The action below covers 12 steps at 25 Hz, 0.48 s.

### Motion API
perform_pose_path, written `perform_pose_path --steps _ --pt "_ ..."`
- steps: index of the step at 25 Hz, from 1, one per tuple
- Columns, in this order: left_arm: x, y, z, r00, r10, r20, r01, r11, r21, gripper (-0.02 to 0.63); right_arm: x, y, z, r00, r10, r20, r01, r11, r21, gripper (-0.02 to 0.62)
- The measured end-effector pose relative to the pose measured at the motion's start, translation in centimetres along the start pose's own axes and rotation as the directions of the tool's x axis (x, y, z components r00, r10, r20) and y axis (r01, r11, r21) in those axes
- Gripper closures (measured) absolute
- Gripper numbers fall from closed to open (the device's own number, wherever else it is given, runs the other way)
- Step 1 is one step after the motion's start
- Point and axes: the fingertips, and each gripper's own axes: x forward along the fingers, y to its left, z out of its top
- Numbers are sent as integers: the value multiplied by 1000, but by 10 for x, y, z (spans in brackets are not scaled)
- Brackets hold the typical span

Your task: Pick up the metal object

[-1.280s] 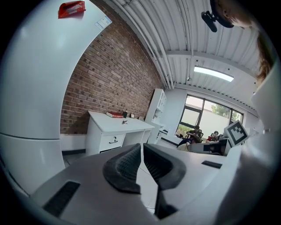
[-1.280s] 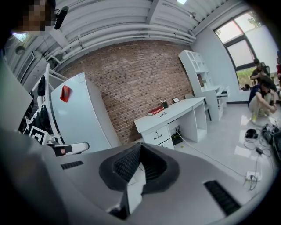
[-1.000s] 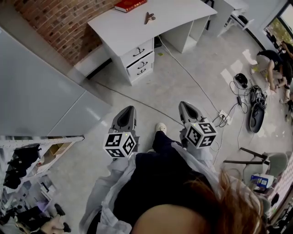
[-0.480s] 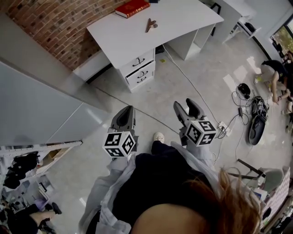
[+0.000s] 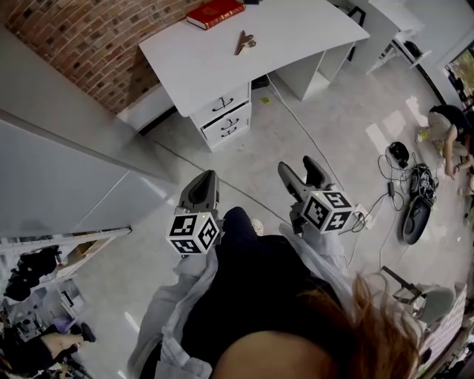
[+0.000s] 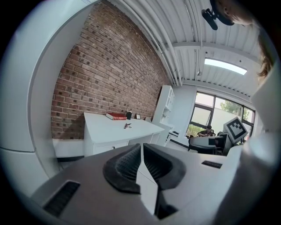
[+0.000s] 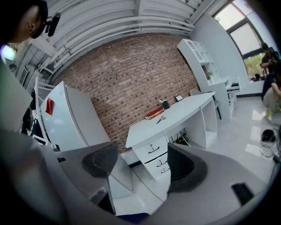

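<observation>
Left gripper (image 5: 202,183): held out in front of the torso, well short of the desk (image 5: 215,70), pointed toward it and tipped slightly downward. Jaws pressed together, nothing between them.

Right gripper (image 5: 298,167): held level with the left one, equally far from the desk, aimed toward its drawers (image 5: 226,105), also tipped slightly downward. Jaws spread wide, just been opening; nothing between them, only floor and the desk front visible through the gap.

Metal object (image 5: 243,41): lying on the desk top, toward the brick-wall side, near a red book (image 5: 215,12). Well apart from both grippers, untouched.
</observation>
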Motion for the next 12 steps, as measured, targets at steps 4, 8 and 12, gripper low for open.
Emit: perform_pose_path --steps 4,8,12 --pt "5 0 -3 1000 1 -15 -2 1000 -5 574 -1 -6 -7 1000 0 -8 0 999 33 244" --pt "18 -4 -4 1000 -16 -25 16 1000 7 574 2 -14 -12 1000 -4 -19 5 999 48 244" --pt "41 -4 0 999 -33 -28 34 999 9 574 15 -24 -8 1000 -5 -27 6 998 58 245"
